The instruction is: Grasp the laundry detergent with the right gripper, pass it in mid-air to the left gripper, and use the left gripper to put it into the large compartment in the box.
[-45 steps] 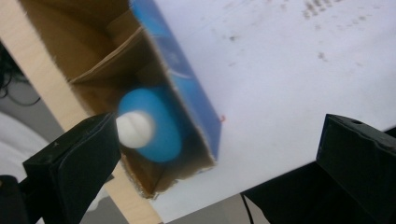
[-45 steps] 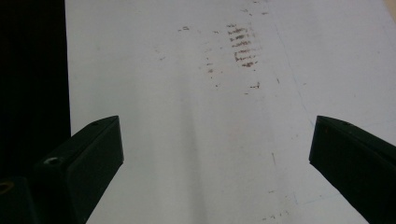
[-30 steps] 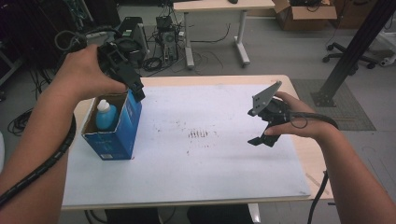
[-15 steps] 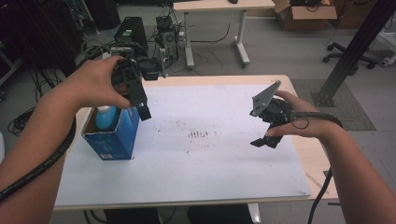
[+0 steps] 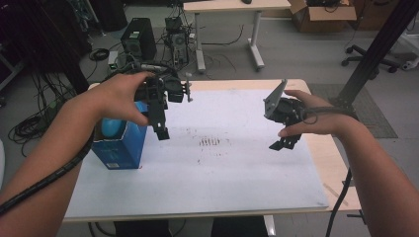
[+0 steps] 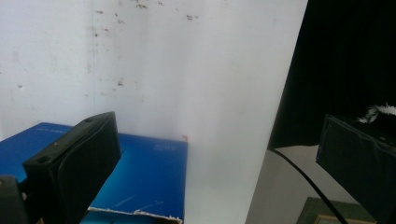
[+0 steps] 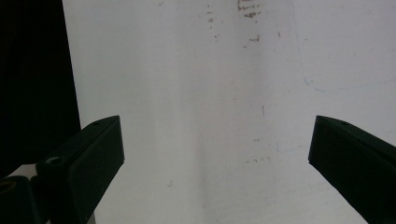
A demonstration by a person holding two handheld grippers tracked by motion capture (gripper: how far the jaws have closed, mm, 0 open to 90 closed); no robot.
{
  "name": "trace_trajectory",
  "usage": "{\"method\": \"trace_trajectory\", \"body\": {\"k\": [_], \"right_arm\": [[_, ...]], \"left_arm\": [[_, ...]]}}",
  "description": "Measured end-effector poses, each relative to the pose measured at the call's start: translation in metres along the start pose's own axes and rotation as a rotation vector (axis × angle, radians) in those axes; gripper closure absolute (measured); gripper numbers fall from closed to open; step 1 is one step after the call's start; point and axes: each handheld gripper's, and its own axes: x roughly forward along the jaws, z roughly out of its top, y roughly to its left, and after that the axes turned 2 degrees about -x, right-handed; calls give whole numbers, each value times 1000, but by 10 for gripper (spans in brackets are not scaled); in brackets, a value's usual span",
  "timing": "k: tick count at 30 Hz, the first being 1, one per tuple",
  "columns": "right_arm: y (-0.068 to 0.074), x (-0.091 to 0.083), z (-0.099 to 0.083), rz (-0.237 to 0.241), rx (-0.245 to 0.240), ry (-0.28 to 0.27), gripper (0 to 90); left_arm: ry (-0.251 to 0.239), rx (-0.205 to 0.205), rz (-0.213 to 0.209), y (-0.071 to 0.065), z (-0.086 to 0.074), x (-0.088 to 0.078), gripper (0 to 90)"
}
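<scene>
Blue box with the pale blue bottle standing in its open top sits near our left edge of the white board, close to us, and in the left gripper view the box lies just below the jaws. Our left gripper hangs above the board just beside the box, jaws spread wide and empty. We judge the main risk to be here: a careless sweep of the left forearm or its trailing cable could nudge the light box or tip the bottle. Farther across, our right gripper hovers over bare board, well apart from the box, jaws wide and empty, so it threatens little.
</scene>
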Motion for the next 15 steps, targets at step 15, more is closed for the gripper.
{"method": "trace_trajectory", "body": {"k": [15], "right_arm": [[-12,3,8,39,-1,90,36]], "left_arm": [[-20,46,-28,8,8,17,2]]}}
